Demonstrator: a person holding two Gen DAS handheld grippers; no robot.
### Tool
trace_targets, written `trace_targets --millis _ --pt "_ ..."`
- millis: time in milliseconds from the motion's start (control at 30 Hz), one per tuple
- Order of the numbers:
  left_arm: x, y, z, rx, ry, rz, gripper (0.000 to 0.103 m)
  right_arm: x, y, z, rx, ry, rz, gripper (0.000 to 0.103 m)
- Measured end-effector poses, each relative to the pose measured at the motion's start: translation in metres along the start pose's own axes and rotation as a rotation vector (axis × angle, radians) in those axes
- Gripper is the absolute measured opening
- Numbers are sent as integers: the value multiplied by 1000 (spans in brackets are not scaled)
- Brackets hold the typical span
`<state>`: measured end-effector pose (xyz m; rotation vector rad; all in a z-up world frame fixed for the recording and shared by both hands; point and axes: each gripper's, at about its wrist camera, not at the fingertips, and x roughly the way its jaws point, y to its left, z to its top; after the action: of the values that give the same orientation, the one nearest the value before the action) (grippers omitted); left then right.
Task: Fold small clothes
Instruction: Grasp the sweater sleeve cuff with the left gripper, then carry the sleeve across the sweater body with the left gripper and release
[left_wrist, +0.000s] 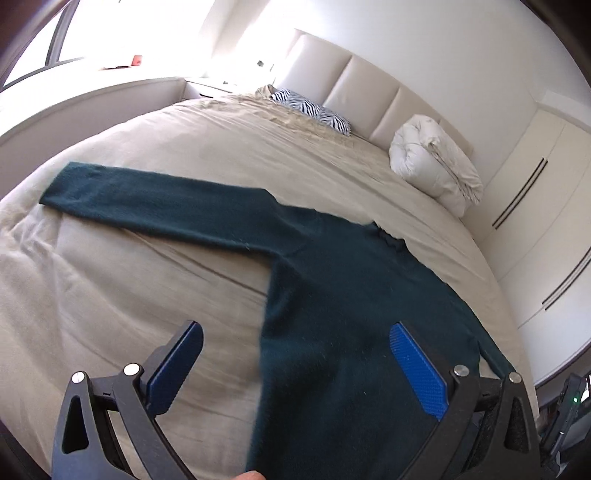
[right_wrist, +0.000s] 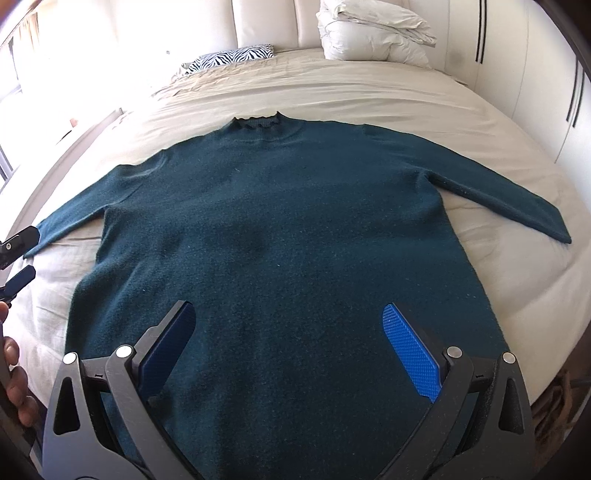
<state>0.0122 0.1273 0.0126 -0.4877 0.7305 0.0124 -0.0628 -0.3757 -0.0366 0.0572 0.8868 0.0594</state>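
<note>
A dark teal knit sweater (right_wrist: 280, 229) lies flat on the beige bed (right_wrist: 406, 99), collar toward the headboard, both sleeves spread out. My right gripper (right_wrist: 288, 321) is open and empty, hovering over the sweater's lower body. My left gripper (left_wrist: 295, 343) is open and empty above the sweater's left side edge; the left sleeve (left_wrist: 147, 195) stretches away to the left. The left gripper also shows at the left edge of the right wrist view (right_wrist: 18, 254), near the left sleeve's cuff.
A folded white duvet (left_wrist: 436, 162) and a zebra-print pillow (left_wrist: 314, 110) lie near the padded headboard (left_wrist: 369, 81). White wardrobe doors (left_wrist: 546, 221) stand to the right of the bed. A window ledge (left_wrist: 92, 92) runs along the left.
</note>
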Motion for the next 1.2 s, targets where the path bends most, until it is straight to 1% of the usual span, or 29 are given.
trace_targets --millis 33,67,100,133,200,267,300,333,400,533,600,700,800,867,967,1033,1067,1100,1133,1167,1200 --pt "0 7 5 -6 6 9 103 -1 3 3 0 -16 9 103" --pt "1 15 9 -19 32 9 103 -3 5 6 0 -35 16 103" --pt "3 24 13 -45 61 1 103 -4 8 9 1 -51 30 103" --pt "5 37 16 -79 68 -4 103 -5 11 13 2 -63 40 103" --pt "3 60 22 -130 47 4 103 -4 16 21 3 -73 48 103" --pt "5 84 31 -179 42 20 103 -2 22 28 -2 -78 59 103" --pt "7 98 36 -216 42 15 103 -2 25 31 -4 -81 62 103" --pt "7 114 43 -260 31 -9 103 0 29 34 -9 -84 66 103" --pt "4 148 55 -361 -23 -60 103 1 36 40 -17 -86 77 103" --pt "1 219 70 -587 -152 -103 101 6 50 48 -27 -88 113 103" --pt "10 250 71 -703 -168 -123 97 10 56 51 -28 -77 132 103" --pt "25 282 64 -856 -185 -149 91 21 61 53 -16 -58 164 101" --pt "34 292 69 -900 -218 -147 91 32 68 56 -10 -34 184 94" --pt "40 295 76 -905 -233 -141 91 40 71 56 -7 -13 195 84" --pt "52 303 81 -936 -250 -123 90 47 68 54 4 0 207 80" --pt "59 305 88 -944 -253 -104 80 49 63 55 20 0 213 80" --pt "62 307 92 -947 -246 -103 63 48 58 55 31 -2 217 80" --pt "66 307 95 -946 -231 -107 40 48 53 55 44 -3 222 80" --pt "70 305 98 -931 -212 -97 29 48 48 55 57 -6 226 80" --pt "72 299 102 -897 -196 -70 14 48 43 55 66 -9 228 79" --pt "72 290 108 -849 -188 -41 12 49 38 55 74 -13 226 78"
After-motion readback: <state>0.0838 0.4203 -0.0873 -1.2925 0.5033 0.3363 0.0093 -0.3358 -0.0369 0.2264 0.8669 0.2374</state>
